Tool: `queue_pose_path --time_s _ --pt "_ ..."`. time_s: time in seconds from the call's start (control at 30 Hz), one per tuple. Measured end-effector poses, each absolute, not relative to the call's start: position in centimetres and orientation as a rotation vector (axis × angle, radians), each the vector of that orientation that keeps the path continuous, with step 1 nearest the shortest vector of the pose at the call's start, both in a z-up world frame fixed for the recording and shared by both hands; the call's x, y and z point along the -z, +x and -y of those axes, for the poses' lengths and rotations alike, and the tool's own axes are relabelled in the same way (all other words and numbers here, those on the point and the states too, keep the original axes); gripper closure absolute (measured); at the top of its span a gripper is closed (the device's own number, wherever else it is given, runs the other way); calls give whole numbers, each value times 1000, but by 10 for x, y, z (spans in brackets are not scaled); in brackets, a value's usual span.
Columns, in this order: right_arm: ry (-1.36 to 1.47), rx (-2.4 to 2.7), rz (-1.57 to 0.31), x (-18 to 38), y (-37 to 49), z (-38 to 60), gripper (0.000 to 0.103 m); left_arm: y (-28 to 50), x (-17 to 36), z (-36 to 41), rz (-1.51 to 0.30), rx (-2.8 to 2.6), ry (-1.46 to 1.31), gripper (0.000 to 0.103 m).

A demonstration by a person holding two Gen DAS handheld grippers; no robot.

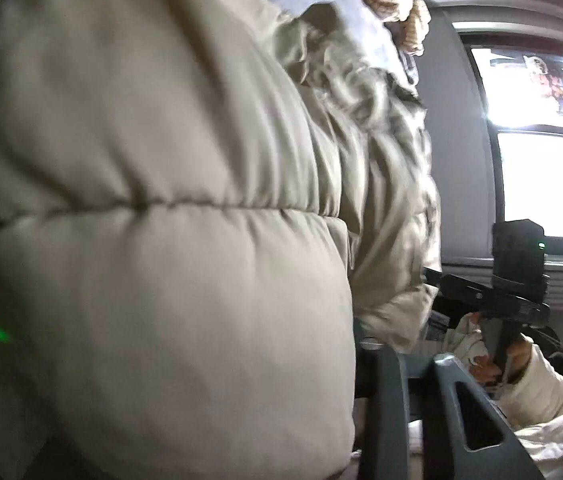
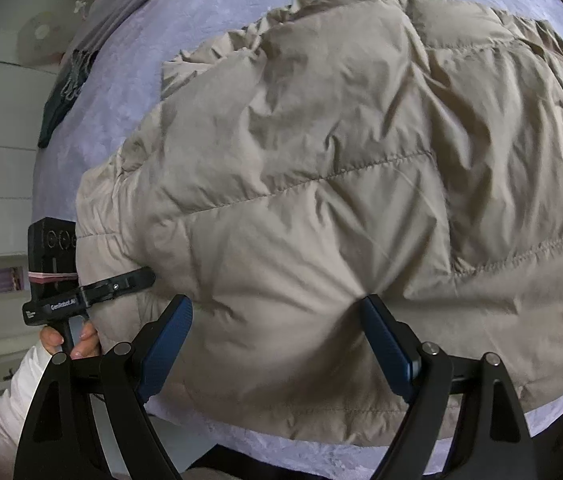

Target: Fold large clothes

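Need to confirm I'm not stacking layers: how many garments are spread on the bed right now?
1 spread out: the beige puffer jacket covering most of the lavender bedspread. A dark fringed cloth lies at the bed's far left edge; anything beneath the jacket is hidden.

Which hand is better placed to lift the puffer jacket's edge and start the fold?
Left: the left hand-held gripper looks clamped on the jacket edge; the right hand-held gripper stands open against the fabric.
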State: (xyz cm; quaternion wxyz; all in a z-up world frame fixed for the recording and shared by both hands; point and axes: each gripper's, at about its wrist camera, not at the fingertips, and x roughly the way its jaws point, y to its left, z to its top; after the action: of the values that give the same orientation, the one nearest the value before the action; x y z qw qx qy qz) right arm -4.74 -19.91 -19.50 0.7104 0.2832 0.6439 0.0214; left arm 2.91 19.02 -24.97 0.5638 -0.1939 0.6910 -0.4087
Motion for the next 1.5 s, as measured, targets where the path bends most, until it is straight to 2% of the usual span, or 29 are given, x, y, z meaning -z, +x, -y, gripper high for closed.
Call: queue_pose_path --time_s 0.17,0.23,0.27,0.3,0.4,0.77,0.97,1.1,1.17,1.2,1.27,1.33,1.43,1.5 --pt "627 -33 -1370 179 -53 227 16 23 198 -187 -1580 960 -520 72" --pt "635 -7 -1330 176 -56 239 37 19 176 -182 -1564 956 -524 72" --pt "649 1 -1316 178 -57 246 68 16 164 -177 -1559 950 -528 72" --pt "663 7 -1313 182 -57 250 83 13 154 -172 -1559 941 -532 72" --pt "683 -3 -1285 198 -56 260 90 7 125 -150 -1562 905 -514 72" --pt "836 -97 -1251 252 -41 289 103 -16 57 -18 -1572 826 -313 72" --pt "951 -176 -1247 268 -39 311 103 -23 53 57 -1570 780 -151 72" --pt "1025 -196 -1206 253 -58 350 101 -25 56 88 -1576 788 -79 72" --pt "1036 -183 -1171 241 -73 375 100 -28 64 106 -1595 808 -58 64" --pt "1040 -167 -1156 235 -84 389 100 -29 68 115 -1607 829 -55 53" --pt "1055 -135 -1125 226 -107 416 100 -35 78 134 -1629 867 -26 49" --pt "1062 -104 -1109 222 -125 438 100 -40 90 156 -1651 960 -4 27" --pt "1075 -31 -1096 218 -158 471 100 -45 108 183 -1648 1068 16 15" --pt "1076 13 -1096 215 -177 487 100 -46 116 188 -1636 1090 9 13"
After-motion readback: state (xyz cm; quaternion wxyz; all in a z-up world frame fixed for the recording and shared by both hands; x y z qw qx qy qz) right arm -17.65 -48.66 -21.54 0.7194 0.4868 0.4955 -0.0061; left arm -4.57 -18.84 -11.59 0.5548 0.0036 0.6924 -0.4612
